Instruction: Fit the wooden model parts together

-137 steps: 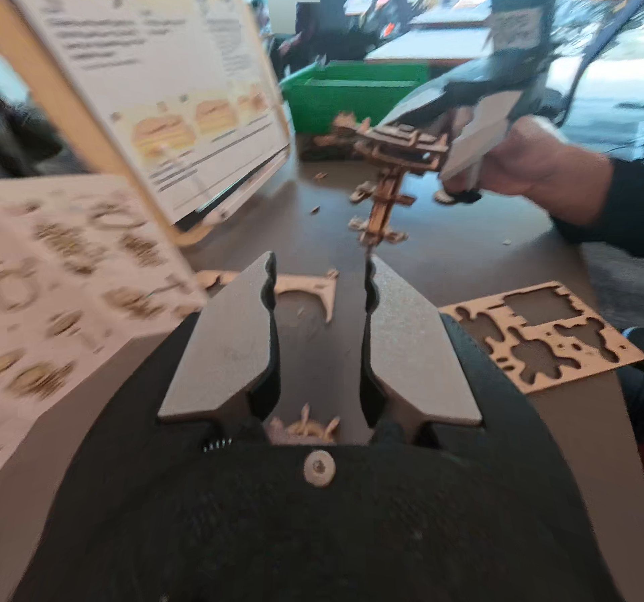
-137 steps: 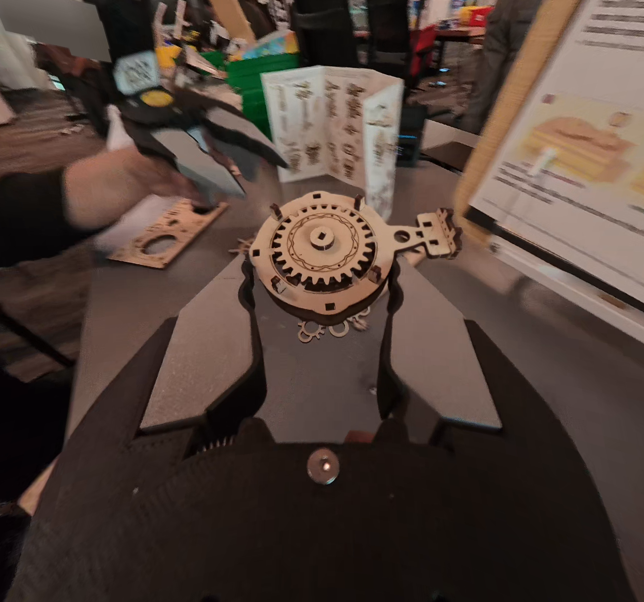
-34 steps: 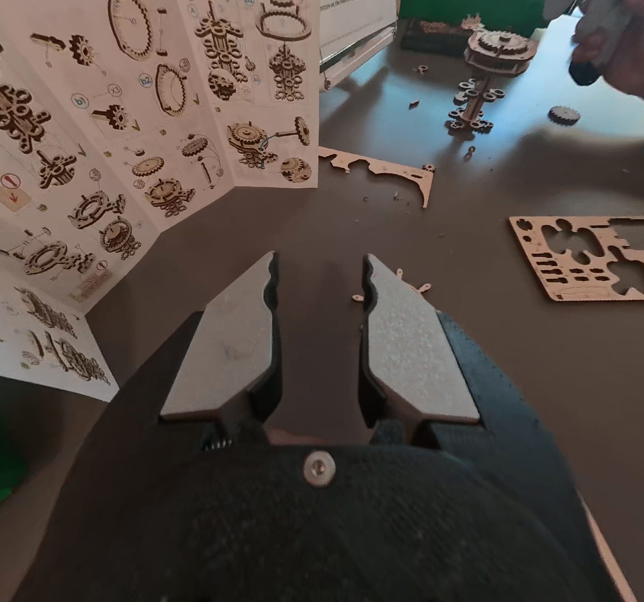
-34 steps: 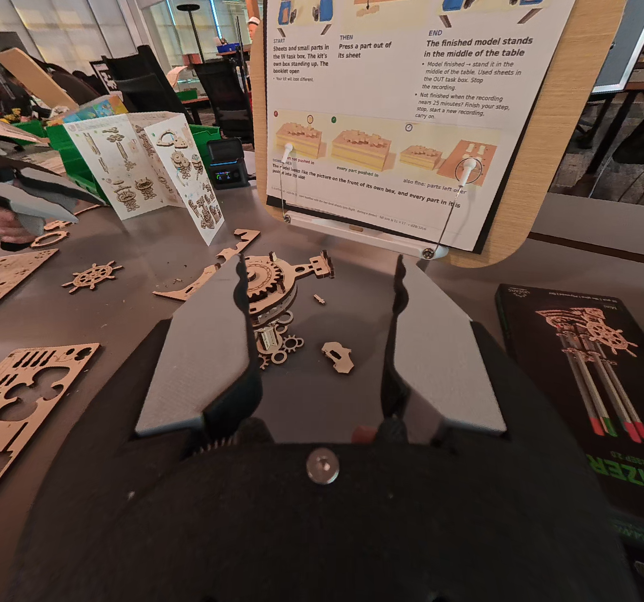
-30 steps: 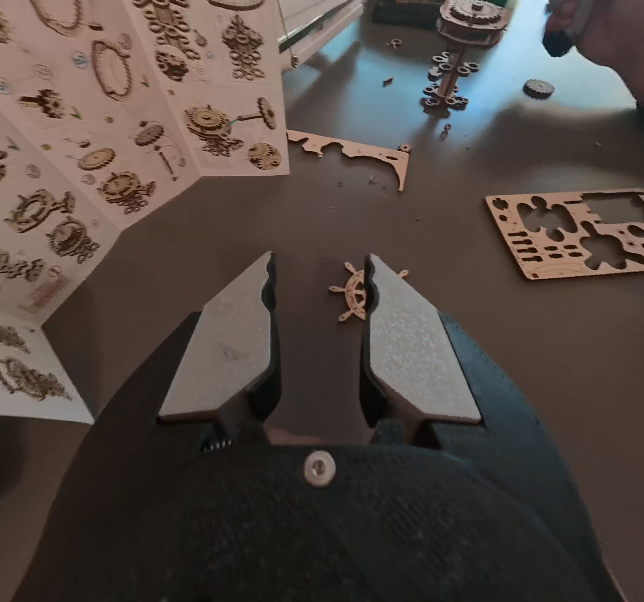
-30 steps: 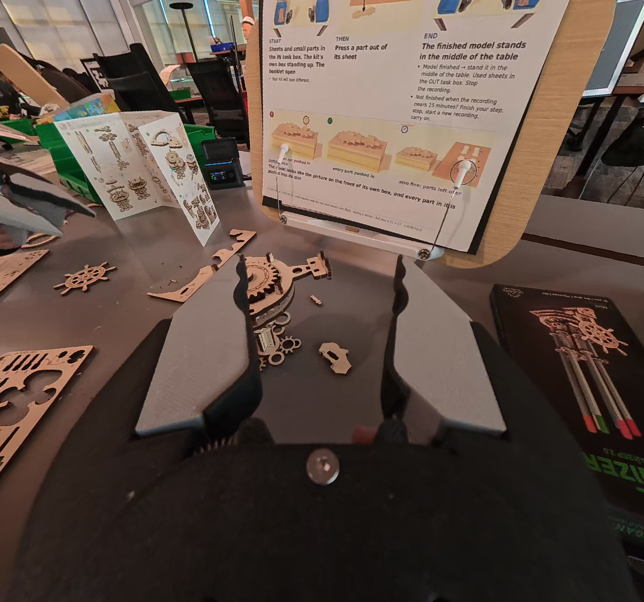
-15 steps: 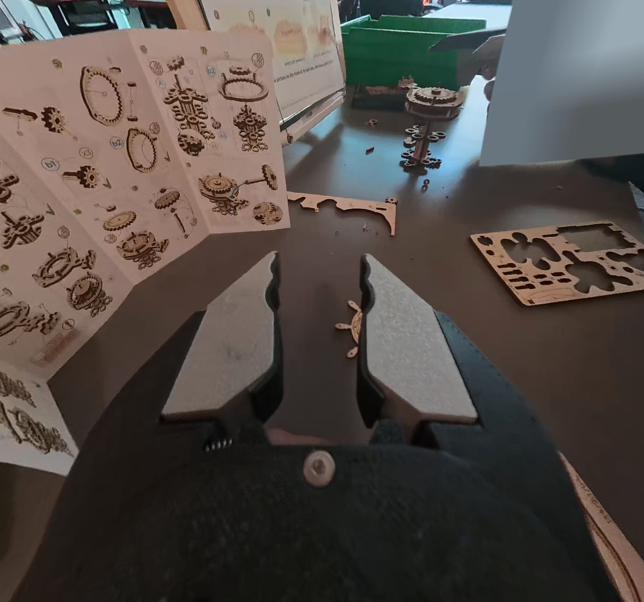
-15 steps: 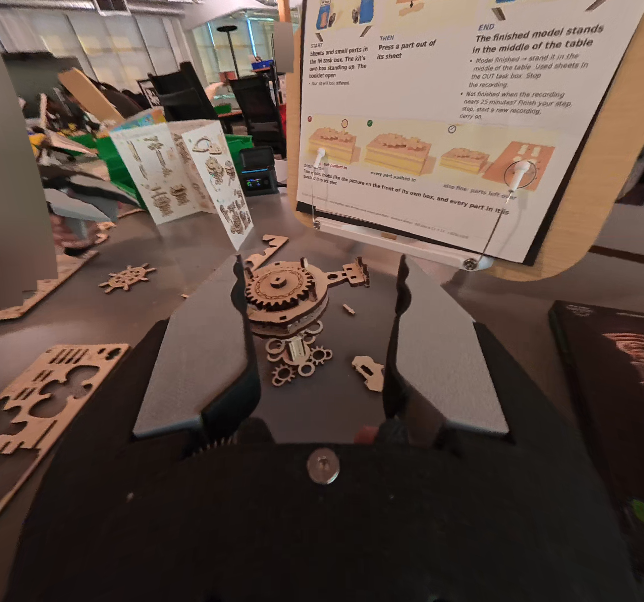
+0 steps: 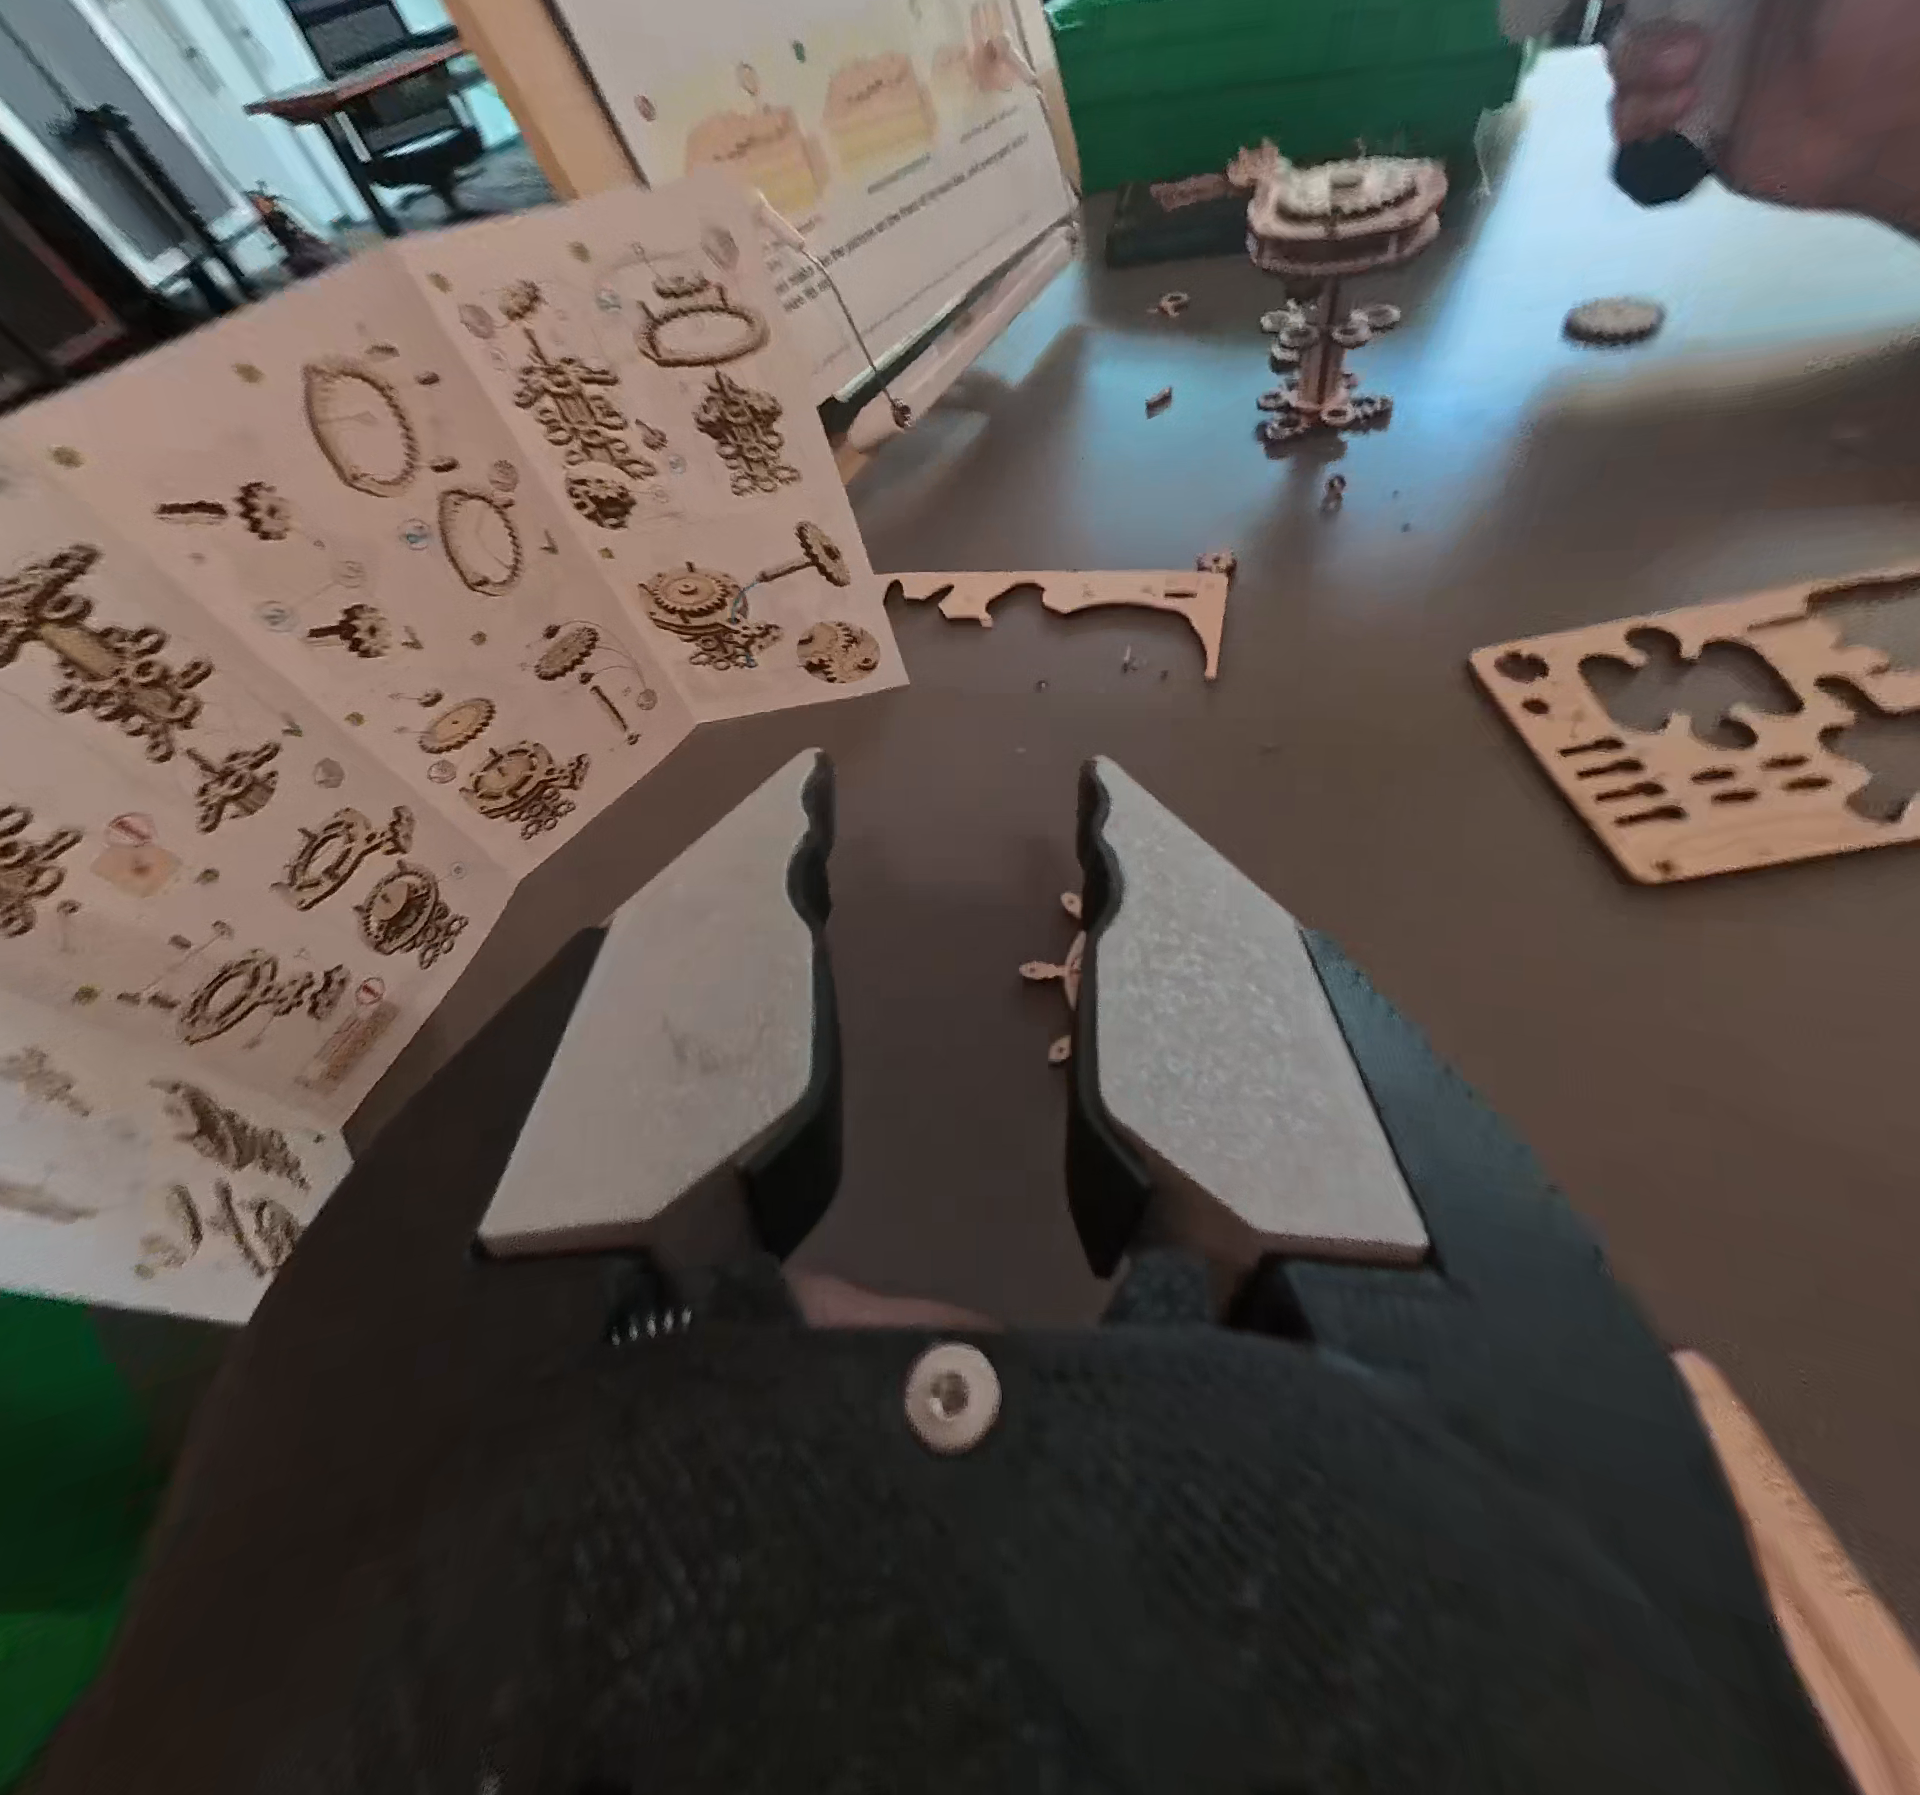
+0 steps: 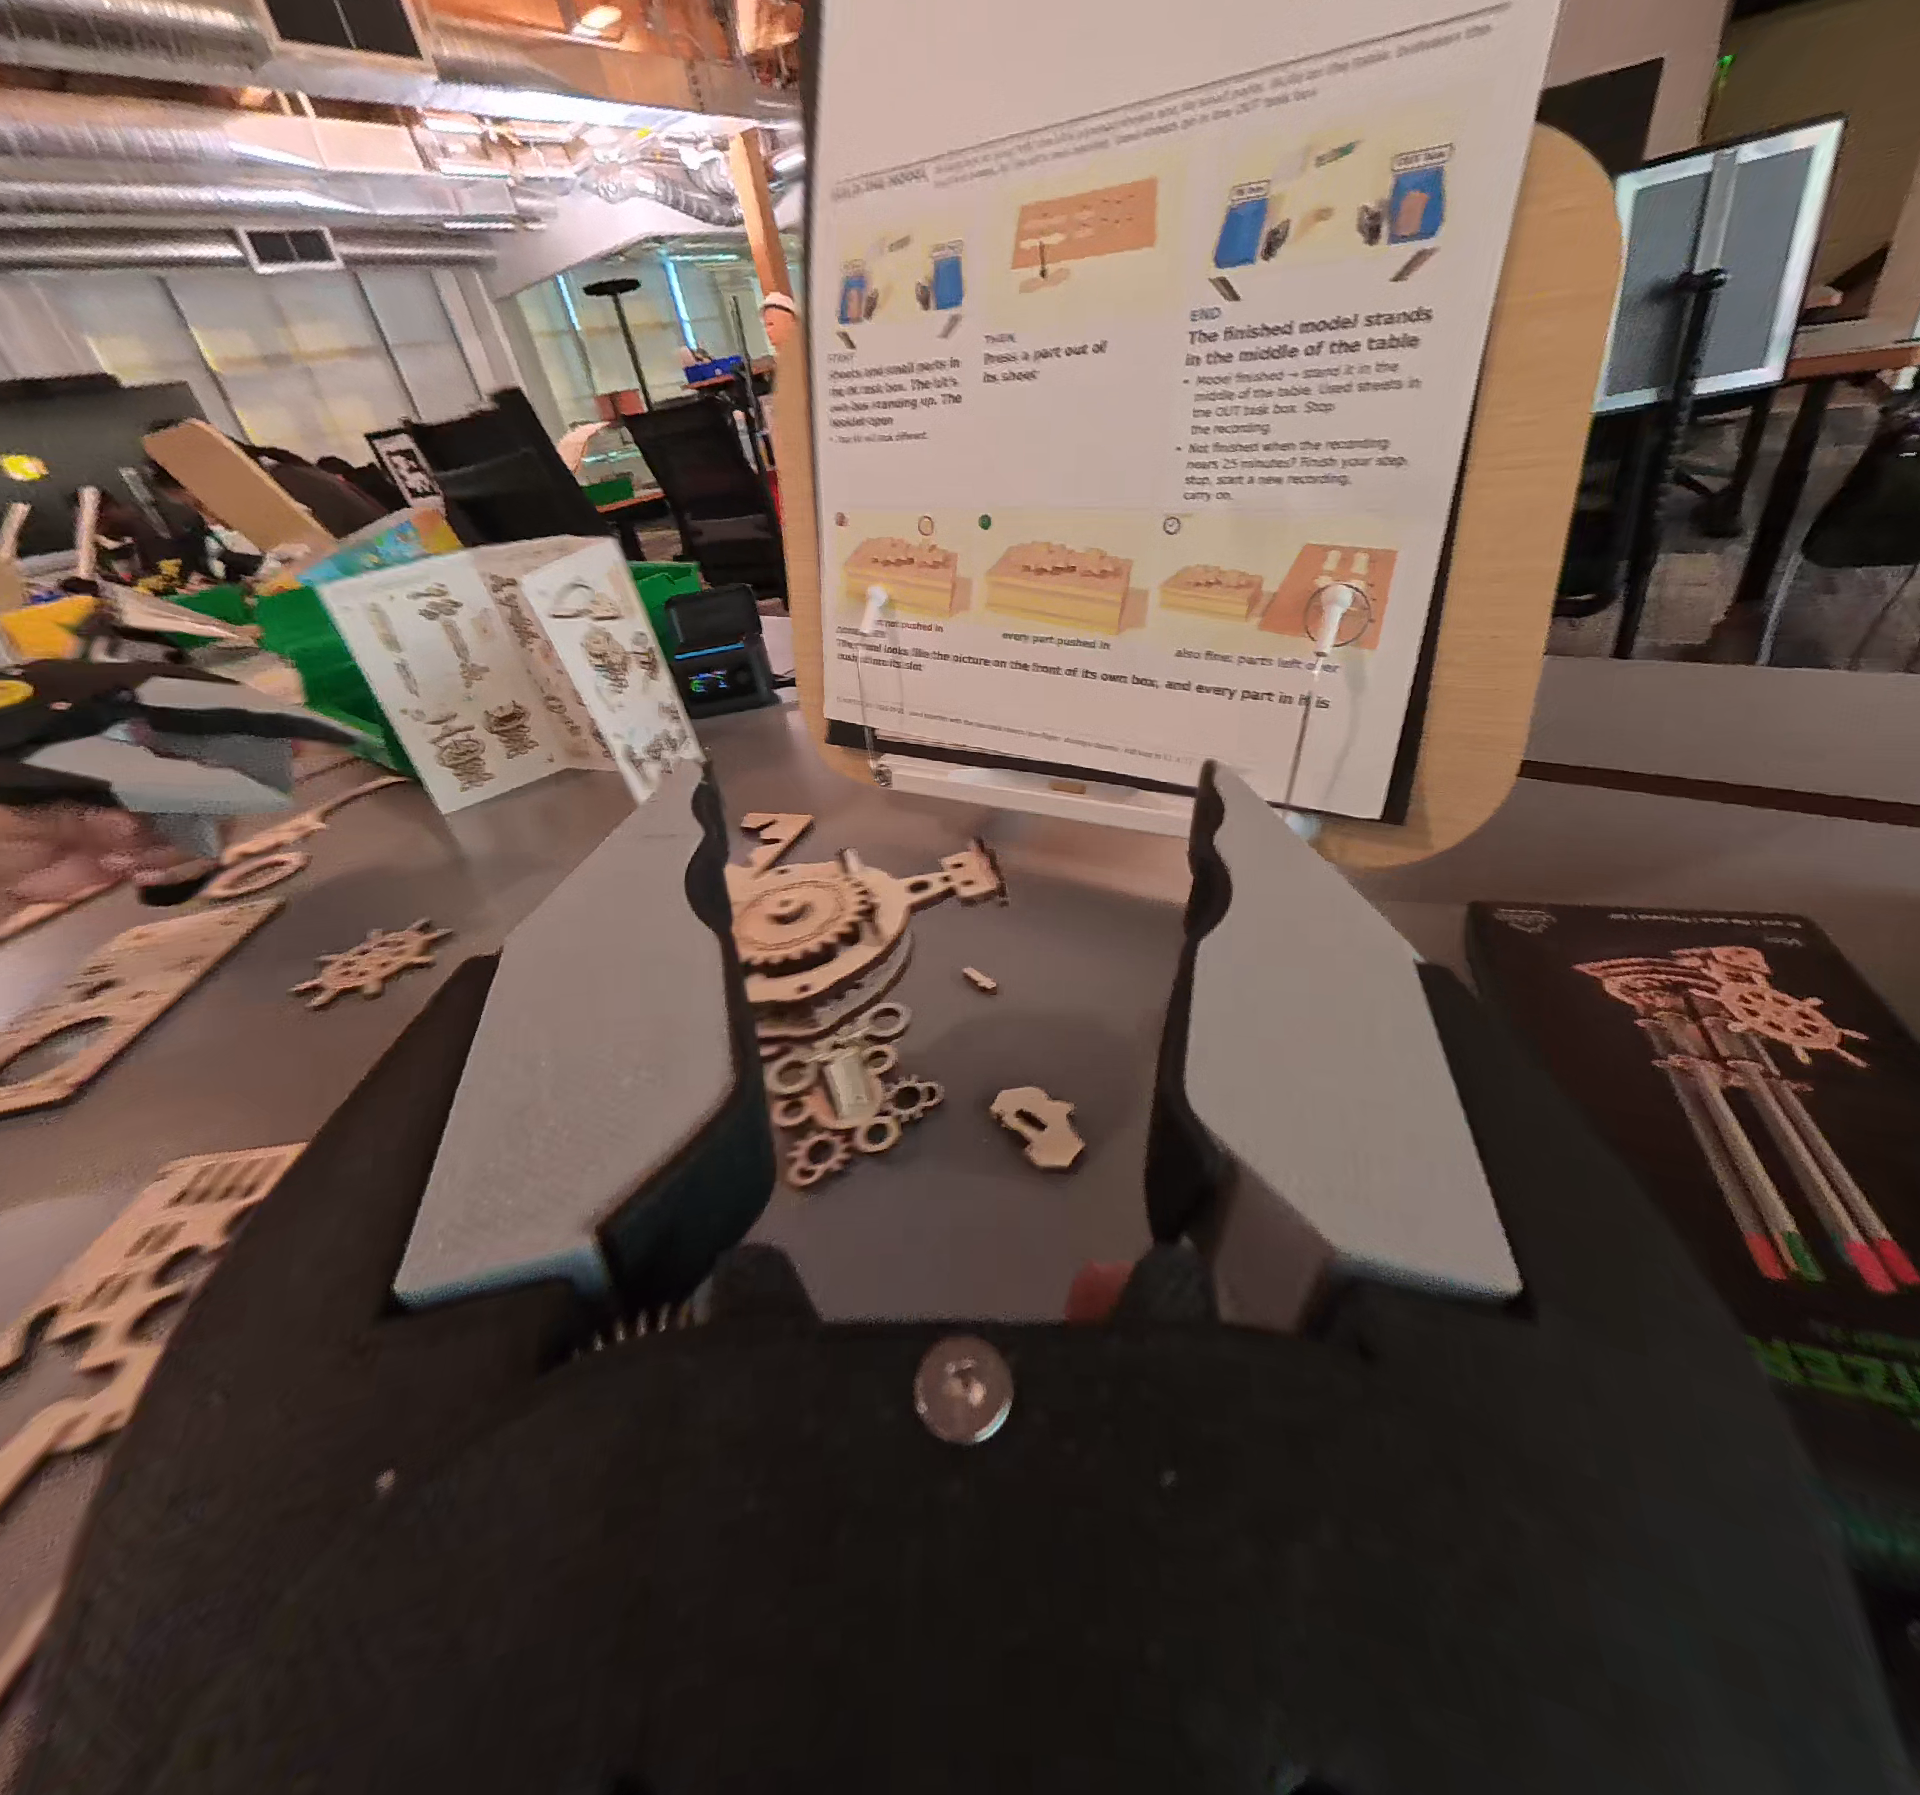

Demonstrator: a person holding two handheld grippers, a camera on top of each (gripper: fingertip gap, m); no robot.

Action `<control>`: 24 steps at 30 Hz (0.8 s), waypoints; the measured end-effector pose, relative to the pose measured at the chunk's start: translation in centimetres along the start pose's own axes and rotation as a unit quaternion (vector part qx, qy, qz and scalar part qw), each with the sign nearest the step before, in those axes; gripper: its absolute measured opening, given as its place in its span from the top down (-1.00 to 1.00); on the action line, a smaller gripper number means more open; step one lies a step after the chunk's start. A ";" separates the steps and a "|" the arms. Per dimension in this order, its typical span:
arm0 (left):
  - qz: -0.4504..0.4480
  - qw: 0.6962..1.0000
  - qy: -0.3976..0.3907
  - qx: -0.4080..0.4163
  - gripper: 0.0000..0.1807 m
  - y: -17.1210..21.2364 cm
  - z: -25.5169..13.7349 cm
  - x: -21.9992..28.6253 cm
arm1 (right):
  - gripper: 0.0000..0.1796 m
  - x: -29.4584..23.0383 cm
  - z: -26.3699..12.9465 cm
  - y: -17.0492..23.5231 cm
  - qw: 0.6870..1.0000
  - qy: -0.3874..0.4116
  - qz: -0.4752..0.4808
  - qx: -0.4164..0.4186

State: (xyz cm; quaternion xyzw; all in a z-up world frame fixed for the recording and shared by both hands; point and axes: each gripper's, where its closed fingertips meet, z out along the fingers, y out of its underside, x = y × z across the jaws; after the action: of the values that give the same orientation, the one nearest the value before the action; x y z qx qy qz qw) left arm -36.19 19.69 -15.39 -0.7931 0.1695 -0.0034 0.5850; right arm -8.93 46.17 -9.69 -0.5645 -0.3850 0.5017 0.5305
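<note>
The wooden gear model (image 10: 821,935) stands on the dark table, just beyond my right gripper (image 10: 956,810), close to its left finger. That gripper is open and empty. A small loose wooden piece (image 10: 1039,1127) lies between its fingers. The model also shows far off in the left wrist view (image 9: 1330,291). My left gripper (image 9: 951,810) is open and empty, low over the table. A small ship-wheel part (image 9: 1055,966) lies partly hidden under its right finger; it also shows in the right wrist view (image 10: 374,956).
A folded instruction booklet (image 9: 416,654) stands at the left, an instruction board (image 10: 1143,395) behind the model. Punched wooden sheets (image 9: 1714,737) and a curved offcut (image 9: 1070,602) lie on the table. A green bin (image 9: 1278,31), a small gear (image 9: 1610,320) and a black kit box (image 10: 1714,1070) are nearby.
The right gripper held the gear model 4.6 s ago and has since let it go on the table. The left gripper has come over the ship-wheel part. Both views shifted slightly in the last half second.
</note>
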 end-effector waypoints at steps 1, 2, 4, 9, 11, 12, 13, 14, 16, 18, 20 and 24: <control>-0.011 1.000 -0.014 0.011 0.50 -0.9 -0.7 0.1 | 0.04 -0.8 -0.9 -0.4 1.000 -0.008 0.002 0.001; -0.019 0.999 -0.025 0.029 0.53 -1.8 -1.5 0.4 | 0.09 -1.6 -1.8 -0.6 1.000 -0.012 -0.005 -0.004; -0.029 0.998 -0.018 0.051 0.59 -2.9 -3.1 1.7 | 0.11 -2.4 -3.7 0.1 0.999 0.001 -0.025 -0.035; -0.032 0.999 -0.015 0.001 0.55 -1.4 -5.1 3.9 | 0.12 -4.3 -7.7 3.2 0.994 0.000 -0.030 -0.100; -0.051 0.998 -0.040 0.008 0.57 -1.4 -5.7 3.9 | 0.12 -4.3 -8.8 4.5 0.993 0.012 -0.007 -0.116; -0.075 0.996 -0.048 0.017 0.58 -1.5 -5.9 3.8 | 0.11 -4.3 -9.2 5.2 0.992 0.013 0.013 -0.128; -0.103 0.993 -0.052 0.024 0.58 -1.3 -6.0 3.8 | 0.10 -4.5 -9.4 6.0 0.990 0.006 0.031 -0.140; -0.129 0.990 -0.057 0.023 0.58 -0.9 -6.0 3.8 | 0.10 -4.7 -9.6 6.9 0.987 0.001 0.044 -0.157; -0.167 0.983 -0.075 0.005 0.55 0.7 -5.8 3.5 | 0.09 -4.4 -9.9 9.1 0.978 0.014 0.043 -0.202; -0.187 0.979 -0.080 -0.014 0.50 2.2 -5.6 4.0 | 0.11 -4.5 -10.2 9.5 0.976 0.018 0.033 -0.215; -0.186 0.979 -0.082 -0.013 0.50 2.6 -5.5 4.8 | 0.17 -4.1 -10.5 9.3 0.977 0.035 0.020 -0.209; -0.171 0.981 -0.089 -0.020 0.52 2.7 -5.3 6.0 | 0.19 -3.6 -11.0 9.9 0.972 0.029 0.035 -0.231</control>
State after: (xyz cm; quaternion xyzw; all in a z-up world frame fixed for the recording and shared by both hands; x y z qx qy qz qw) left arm -32.31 12.47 -17.36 -0.8189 -0.0216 -0.0294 0.5728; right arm 0.08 38.98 -19.60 -0.6992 -0.4547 0.4012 0.3786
